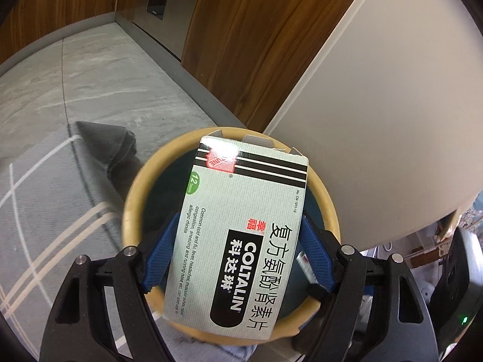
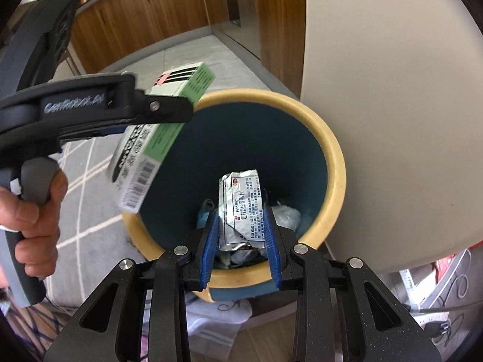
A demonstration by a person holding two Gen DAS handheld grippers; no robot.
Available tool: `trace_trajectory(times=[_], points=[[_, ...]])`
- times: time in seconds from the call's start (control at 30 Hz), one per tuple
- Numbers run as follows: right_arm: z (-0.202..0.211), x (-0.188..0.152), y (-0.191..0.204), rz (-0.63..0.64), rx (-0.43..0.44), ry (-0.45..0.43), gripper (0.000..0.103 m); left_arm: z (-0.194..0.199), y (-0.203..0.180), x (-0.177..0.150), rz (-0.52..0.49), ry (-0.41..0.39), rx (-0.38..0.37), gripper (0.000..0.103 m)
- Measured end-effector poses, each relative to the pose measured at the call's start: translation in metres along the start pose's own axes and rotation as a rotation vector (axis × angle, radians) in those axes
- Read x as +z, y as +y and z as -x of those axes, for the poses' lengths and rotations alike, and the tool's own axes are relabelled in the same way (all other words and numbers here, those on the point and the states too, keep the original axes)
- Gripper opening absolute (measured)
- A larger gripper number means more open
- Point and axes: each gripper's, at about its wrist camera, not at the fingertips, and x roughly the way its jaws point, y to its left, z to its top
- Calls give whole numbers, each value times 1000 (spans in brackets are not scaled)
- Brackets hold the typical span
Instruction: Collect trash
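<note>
Both pieces of trash are poised over the bin, so the step in hand looks like the drop. On the left, the left hand-held gripper (image 1: 238,259) clamps a white-and-green cardboard medicine box with black stripes (image 1: 241,226) by its long sides, its blue ribbed pads pressing both edges. From the right wrist view the box hangs tilted over the near left rim of the round waste bin with a cream rim and dark teal inside (image 2: 333,163), partly outside the opening. A person's hand (image 2: 33,208) grips the handle of that tool.

To the right, the right hand-held gripper (image 2: 241,241) pinches a crumpled silver foil medicine sachet with printed text (image 2: 241,208) between its pads, directly above the bin's mouth. Pale wrappers already lie at the bottom.

The next move probably calls for carrying the box further in over the opening, then spreading both sets of jaws. The box's top flap is torn open and ragged; it is light and stiff and should fall cleanly.
</note>
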Motion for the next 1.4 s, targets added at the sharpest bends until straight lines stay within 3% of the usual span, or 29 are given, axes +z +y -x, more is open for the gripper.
trace_trajectory(times=[0.3, 0.57, 0.73, 0.83, 0.9, 1.17, 1.4], points=[[7, -2, -19, -59, -12, -12, 44, -7, -10, 3, -1, -2, 11, 77], [27, -7, -18, -66, -30, -48, 49, 26, -10, 3, 10, -65, -12, 78], [46, -10, -23, -81, -27, -90, 52, 60, -15, -3, -3, -124, -10, 86], [60, -12, -23, -88, -11, -135, 60, 87, -21, -10, -19, -181, 14, 93], [71, -14, -22, -90, 8, -173, 71, 102, -26, -12, -20, -222, 21, 97], [108, -23, -17, -70, 18, -297, 87, 158, -51, -55, -105, -371, 97, 97], [132, -36, -13, -42, 18, -356, 91, 185, -60, -87, -151, -412, 108, 97]])
